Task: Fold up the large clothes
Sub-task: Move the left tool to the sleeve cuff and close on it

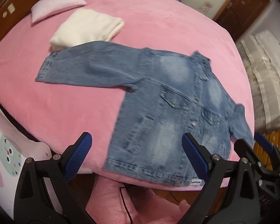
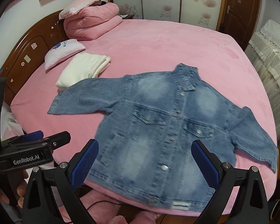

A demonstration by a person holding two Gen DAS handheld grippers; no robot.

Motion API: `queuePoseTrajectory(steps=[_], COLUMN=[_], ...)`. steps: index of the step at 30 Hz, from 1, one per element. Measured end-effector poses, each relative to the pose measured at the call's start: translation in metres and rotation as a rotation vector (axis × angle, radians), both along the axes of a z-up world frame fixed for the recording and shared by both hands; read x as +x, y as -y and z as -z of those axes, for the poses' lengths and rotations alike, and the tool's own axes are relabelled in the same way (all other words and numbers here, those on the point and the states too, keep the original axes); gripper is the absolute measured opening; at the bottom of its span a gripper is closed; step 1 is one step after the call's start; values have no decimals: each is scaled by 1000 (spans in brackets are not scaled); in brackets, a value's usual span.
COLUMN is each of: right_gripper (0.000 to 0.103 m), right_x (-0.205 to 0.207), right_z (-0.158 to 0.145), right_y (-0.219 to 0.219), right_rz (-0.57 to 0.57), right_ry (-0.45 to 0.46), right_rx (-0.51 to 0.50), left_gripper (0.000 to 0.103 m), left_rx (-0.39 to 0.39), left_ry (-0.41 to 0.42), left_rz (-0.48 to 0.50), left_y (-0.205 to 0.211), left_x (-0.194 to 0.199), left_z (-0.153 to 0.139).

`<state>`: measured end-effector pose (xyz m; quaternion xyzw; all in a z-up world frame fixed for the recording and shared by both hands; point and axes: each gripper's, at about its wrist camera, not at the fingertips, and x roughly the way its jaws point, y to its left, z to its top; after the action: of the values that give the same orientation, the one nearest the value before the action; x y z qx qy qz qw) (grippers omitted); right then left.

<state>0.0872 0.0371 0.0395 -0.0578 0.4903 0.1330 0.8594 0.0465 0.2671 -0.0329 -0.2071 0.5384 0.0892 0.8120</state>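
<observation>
— Pink plush bedcover [image 2: 158,43] fills the bed, carved brown wooden headboard [image 2: 37,43] on the left, floral panelled wardrobe [image 2: 168,0] behind. Where's the garment?

— Faded blue denim jacket [image 2: 168,115] lies front up near the bed's near edge, collar pointing away, hem toward us, sleeves spread left and right. A folded cream blanket [image 2: 84,69] touches its left cuff.

— And the tongs?

— Left tongs [image 1: 138,156] and right tongs [image 2: 145,162] both gape wide, holding nothing, hovering at the hem.
</observation>
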Motion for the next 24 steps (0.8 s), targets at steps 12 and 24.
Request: queuePoseTrajectory(steps=[12,24], right_gripper=[101,101], right_x=[83,110], right_z=[57,209], right_y=[-149,-229], right_rz=[134,274], right_ry=[-152,-363], right_rx=[33,77], left_gripper=[96,87], left_rx=[-239,-337], left_ry=[-101,-80], left_rz=[-313,-839], left_y=[-187,-355], left_x=[38,28], left_z=[83,230])
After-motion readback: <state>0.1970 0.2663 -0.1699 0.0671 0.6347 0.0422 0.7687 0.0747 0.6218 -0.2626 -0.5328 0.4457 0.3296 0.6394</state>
